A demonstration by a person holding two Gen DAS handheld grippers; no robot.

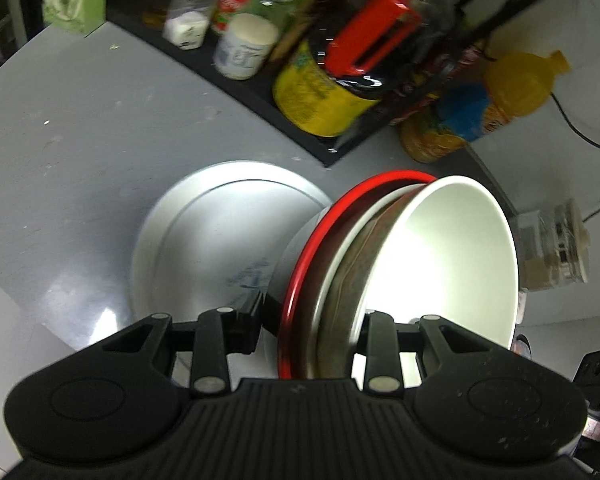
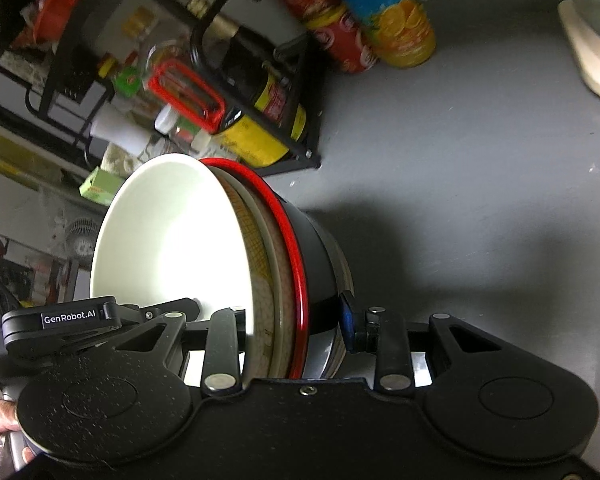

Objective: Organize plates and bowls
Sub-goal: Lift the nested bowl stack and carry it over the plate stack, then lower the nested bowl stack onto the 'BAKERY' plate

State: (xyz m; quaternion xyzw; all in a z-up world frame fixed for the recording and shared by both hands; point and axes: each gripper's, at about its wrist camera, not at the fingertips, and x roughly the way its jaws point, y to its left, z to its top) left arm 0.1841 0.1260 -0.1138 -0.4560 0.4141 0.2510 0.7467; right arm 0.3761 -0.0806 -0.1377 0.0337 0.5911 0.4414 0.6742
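Note:
A nested stack of bowls [image 1: 432, 256] is held on edge: a white-inside bowl, a brown patterned one and a black bowl with a red rim [image 1: 300, 272]. My left gripper [image 1: 312, 320] is shut on the stack's rims. My right gripper [image 2: 296, 320] is shut on the same stack [image 2: 172, 248] from the other side; its red rim [image 2: 296, 264] and black wall show. A white plate [image 1: 208, 240] lies flat on the grey table [image 1: 60, 152], left of the stack and below it.
A black rack [image 1: 260, 88] with jars, a yellow tin [image 1: 320, 96] and a red holder stands behind. Chip canisters [image 2: 384, 12] stand beside it. A cream object [image 2: 592, 56] sits at the far right. The left gripper's body [image 2: 60, 320] shows in the right view.

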